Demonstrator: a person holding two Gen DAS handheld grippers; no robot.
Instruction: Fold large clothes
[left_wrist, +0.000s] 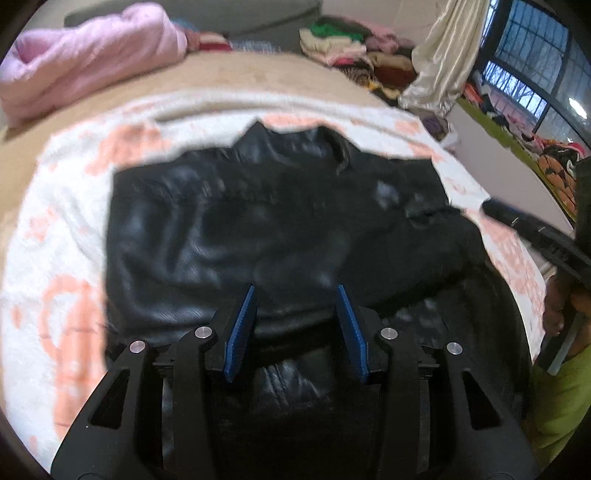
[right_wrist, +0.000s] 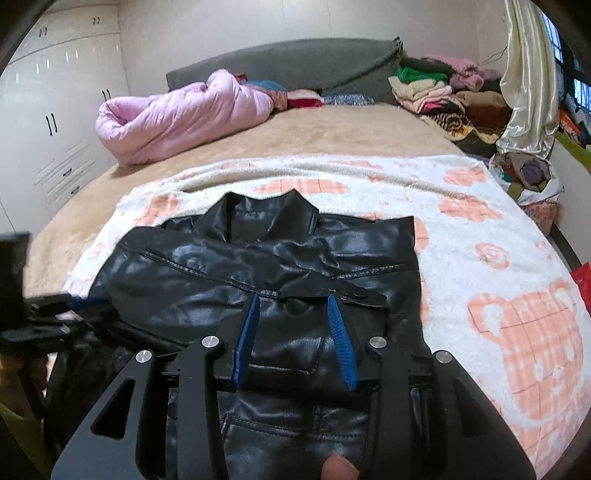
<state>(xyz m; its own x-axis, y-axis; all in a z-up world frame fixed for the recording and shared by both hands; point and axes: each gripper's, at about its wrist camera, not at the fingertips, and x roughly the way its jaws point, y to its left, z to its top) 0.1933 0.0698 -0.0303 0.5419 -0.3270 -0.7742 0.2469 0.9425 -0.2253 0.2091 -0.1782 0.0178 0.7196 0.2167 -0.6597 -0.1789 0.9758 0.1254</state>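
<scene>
Blue pads of left gripper (left_wrist: 295, 291) and right gripper (right_wrist: 293, 301) parted, nothing clamped, above black leather jacket (right_wrist: 258, 280). Glossy, creased, sleeves folded in, collar at twelve o'clock; spread on white-and-peach blanket (right_wrist: 480, 229). Only in right view: white wardrobe (right_wrist: 55, 110) at ten o'clock. Only in left view: window (left_wrist: 532, 55) at two o'clock.

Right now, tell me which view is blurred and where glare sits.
Left wrist view: motion-blurred, the black leather jacket smeared. Right wrist view: sharp, stitching readable, white glare patches on the jacket's shoulder panel, reflections on the glossy wardrobe doors. Both views bow with fisheye distortion.
</scene>
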